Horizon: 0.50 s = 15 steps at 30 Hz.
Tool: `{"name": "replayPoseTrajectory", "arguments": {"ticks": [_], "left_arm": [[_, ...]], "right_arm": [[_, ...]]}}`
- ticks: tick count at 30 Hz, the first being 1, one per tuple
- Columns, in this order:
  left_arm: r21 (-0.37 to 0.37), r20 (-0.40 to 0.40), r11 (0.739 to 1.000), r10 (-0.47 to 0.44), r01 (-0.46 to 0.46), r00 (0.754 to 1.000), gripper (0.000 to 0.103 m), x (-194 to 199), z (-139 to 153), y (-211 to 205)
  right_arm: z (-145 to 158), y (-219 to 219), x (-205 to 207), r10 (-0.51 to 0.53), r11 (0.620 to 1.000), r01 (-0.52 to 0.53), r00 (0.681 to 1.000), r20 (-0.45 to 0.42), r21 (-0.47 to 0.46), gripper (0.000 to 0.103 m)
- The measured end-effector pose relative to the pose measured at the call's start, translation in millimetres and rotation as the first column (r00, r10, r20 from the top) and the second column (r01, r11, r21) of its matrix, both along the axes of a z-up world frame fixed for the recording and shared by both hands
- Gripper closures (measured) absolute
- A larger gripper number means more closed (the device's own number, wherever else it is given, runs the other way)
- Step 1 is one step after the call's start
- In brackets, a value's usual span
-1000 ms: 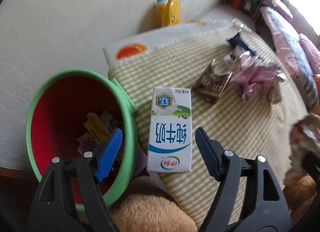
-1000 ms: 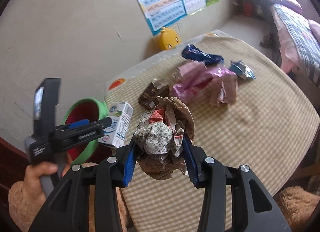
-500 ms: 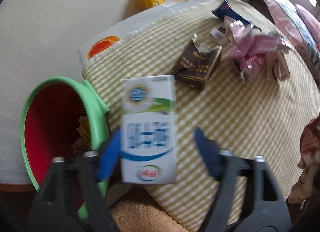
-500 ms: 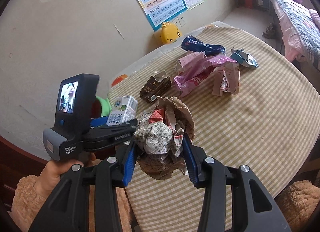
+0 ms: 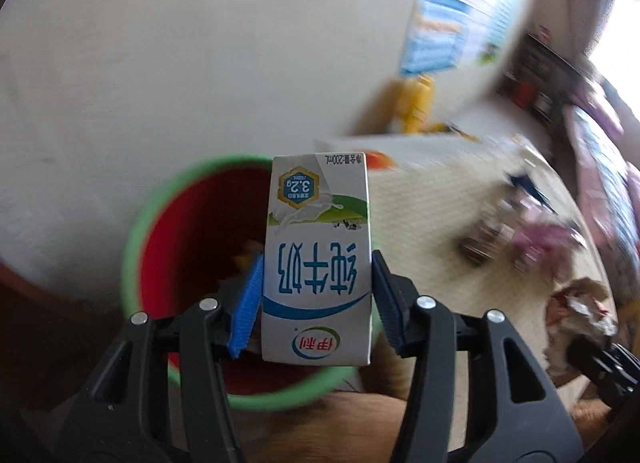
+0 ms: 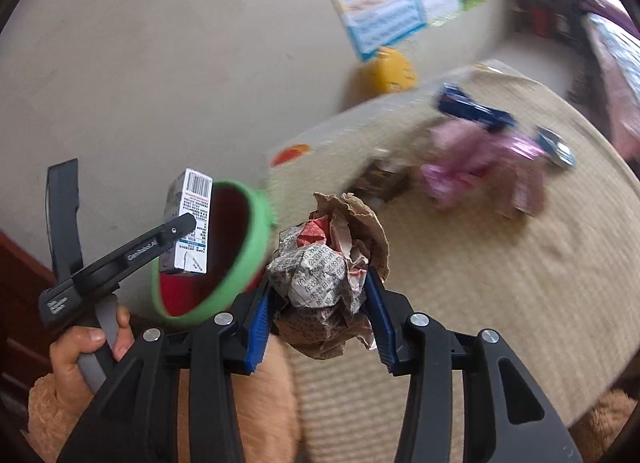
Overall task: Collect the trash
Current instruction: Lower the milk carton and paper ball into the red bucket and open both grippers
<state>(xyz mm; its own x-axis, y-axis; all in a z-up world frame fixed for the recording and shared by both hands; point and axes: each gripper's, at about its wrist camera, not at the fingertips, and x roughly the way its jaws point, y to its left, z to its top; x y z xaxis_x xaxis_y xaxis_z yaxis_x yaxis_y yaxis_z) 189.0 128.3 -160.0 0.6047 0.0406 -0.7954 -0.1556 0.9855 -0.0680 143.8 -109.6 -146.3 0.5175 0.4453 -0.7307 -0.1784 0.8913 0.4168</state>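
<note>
Left tongs (image 5: 316, 303) are clamped on the milk carton (image 5: 318, 263), right above the green bin (image 5: 136, 247); right tongs (image 6: 318, 319) squeeze a crumpled paper wad (image 6: 324, 275) beside it.

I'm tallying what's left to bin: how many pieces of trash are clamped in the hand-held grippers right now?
2. A white-and-blue milk carton sits clamped in the left hand-held gripper over the green-rimmed red bucket; a crumpled ball of newspaper and brown paper is clamped in the right hand-held gripper.
</note>
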Motion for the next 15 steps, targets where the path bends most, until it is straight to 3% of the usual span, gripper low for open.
{"name": "replayPoseTrajectory", "arguments": {"ticks": [6,15], "left_arm": [[0.071,-0.017,0.988,0.138,-0.136,0.990,0.053,2,-6,57],[0.122,-0.078,0.973,0.207,-0.197,0.975,0.053,-4,-19,86]], "right_arm": [[3,71,32,0.176,0.984,-0.177,0.984,0.017,0.032,0.061],[-4,142,60,0.337,0.940,-0.338,0.941,0.023,0.052,0.060]]}}
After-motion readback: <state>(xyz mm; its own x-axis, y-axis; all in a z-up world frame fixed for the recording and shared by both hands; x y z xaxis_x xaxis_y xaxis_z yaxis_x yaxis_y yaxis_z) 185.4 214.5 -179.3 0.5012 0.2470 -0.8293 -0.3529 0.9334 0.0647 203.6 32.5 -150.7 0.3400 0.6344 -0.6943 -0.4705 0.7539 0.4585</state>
